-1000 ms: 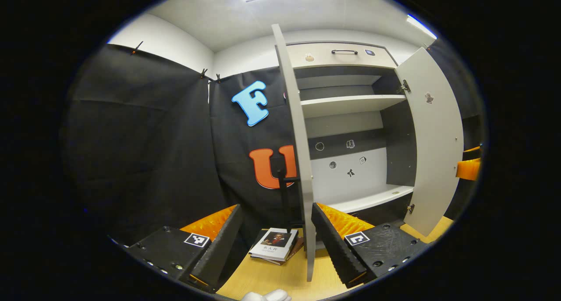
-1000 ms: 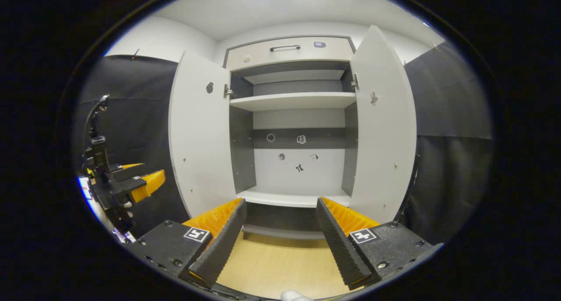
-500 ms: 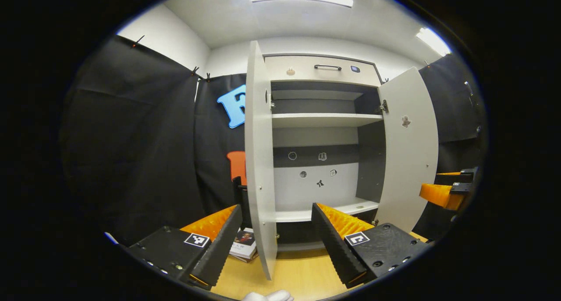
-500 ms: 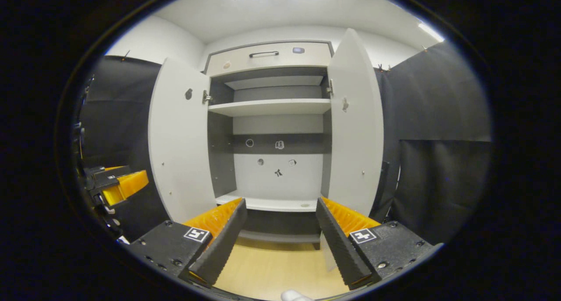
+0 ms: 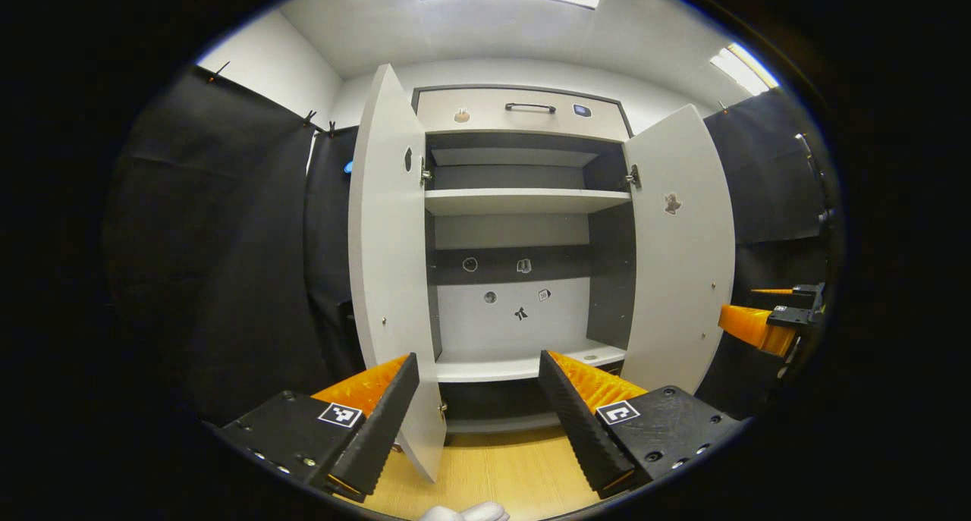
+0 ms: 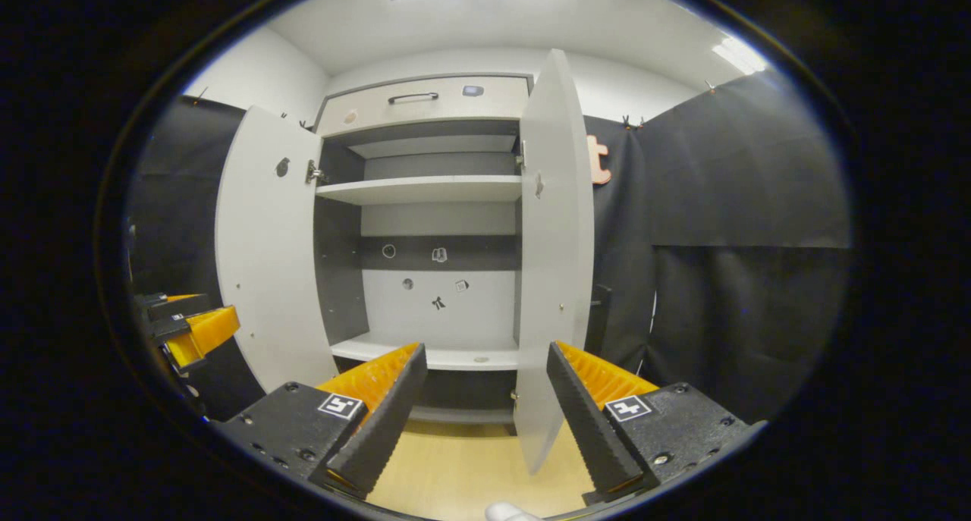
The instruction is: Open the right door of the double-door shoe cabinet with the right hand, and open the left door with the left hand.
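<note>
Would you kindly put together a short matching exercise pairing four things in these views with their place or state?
Things:
1. left door
2. right door
3. drawer
4. left gripper

Places or states:
A. closed, at the top of the cabinet, above the upper shelf
B. jaws apart, holding nothing
C. swung open on the hinge side nearer the right gripper
D. swung open, its lower edge between the jaws in the left gripper view

Pairs: 1-D, 2-C, 3-A, 4-B
</note>
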Demonstrator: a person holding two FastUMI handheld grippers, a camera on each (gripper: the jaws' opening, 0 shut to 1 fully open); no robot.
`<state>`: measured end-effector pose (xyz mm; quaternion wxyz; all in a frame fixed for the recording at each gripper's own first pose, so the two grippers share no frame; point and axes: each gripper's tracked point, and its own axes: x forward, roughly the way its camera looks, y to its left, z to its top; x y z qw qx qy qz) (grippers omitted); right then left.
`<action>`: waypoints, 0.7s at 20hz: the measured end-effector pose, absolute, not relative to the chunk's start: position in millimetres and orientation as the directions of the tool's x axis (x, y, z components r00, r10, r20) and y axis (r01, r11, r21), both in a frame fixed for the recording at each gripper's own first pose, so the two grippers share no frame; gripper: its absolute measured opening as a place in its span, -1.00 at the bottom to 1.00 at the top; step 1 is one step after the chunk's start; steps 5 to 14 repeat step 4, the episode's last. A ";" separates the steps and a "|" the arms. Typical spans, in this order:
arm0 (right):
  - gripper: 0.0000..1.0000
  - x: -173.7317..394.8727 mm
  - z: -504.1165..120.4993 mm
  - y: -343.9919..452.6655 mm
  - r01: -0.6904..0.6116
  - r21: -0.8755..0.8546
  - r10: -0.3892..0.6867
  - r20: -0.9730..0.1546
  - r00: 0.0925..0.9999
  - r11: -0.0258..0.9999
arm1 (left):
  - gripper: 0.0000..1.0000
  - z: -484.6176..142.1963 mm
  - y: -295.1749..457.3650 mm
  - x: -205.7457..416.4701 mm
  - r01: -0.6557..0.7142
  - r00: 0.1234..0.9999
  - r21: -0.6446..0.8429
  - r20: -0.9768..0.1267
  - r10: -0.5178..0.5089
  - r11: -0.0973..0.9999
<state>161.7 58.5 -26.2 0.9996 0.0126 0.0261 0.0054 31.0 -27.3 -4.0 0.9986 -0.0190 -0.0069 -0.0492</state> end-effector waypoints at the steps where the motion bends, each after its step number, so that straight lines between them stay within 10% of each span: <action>1: 1.00 162.7 -26.4 57.7 -0.012 0.026 0.014 -0.053 0.999 1.000 | 0.92 -3.0 -27.0 32.0 0.092 0.996 -0.036 0.018 -0.092 0.995; 14: 1.00 166.1 -25.8 57.1 -0.020 0.026 0.021 -0.052 0.998 0.999 | 0.92 -2.3 -23.1 32.8 0.070 0.997 -0.023 0.021 -0.069 0.997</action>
